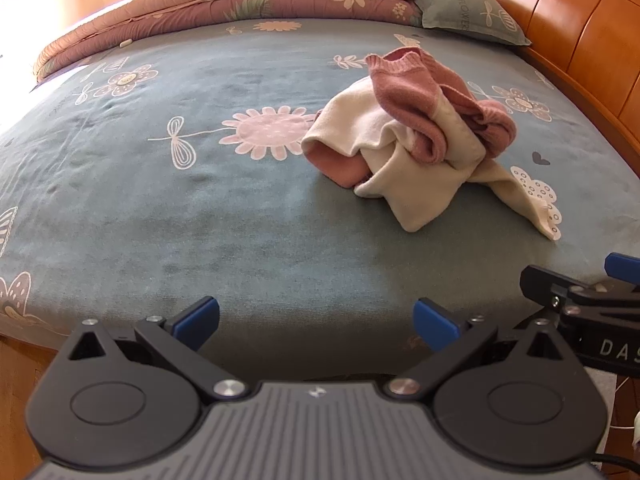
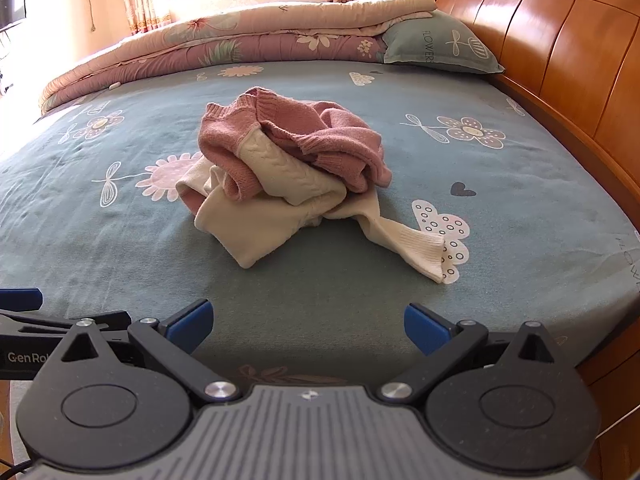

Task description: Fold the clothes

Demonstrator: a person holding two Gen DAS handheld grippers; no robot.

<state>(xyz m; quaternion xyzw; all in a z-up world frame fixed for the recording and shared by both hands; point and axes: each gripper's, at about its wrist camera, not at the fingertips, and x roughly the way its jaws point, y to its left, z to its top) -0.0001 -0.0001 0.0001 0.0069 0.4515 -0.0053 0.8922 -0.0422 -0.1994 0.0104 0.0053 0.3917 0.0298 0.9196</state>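
The pillow point(image 2: 440, 46) by the headboard point(image 2: 560, 40) carries the printed word "FLOWERS" running up its cover; the left wrist view shows only "FLOWER" on it point(image 1: 472, 12). The left gripper point(image 2: 24, 344) reads "GenRo", cut off. The right gripper point(image 1: 592, 300) shows "DAS", cut off. Faint lettering on the sheet point(image 2: 632, 256) below the headboard cannot be read.

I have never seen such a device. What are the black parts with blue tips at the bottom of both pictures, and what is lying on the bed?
They are hand-held tongs; a person carries one pair in each hand, each with its own camera looking forward along the fingers. One picture comes from the left tongs, the other from the right tongs. Both are open and hold nothing. On the bed lies a crumpled pink and cream sweater, not yet folded. Behind it are a folded quilt and a pillow.
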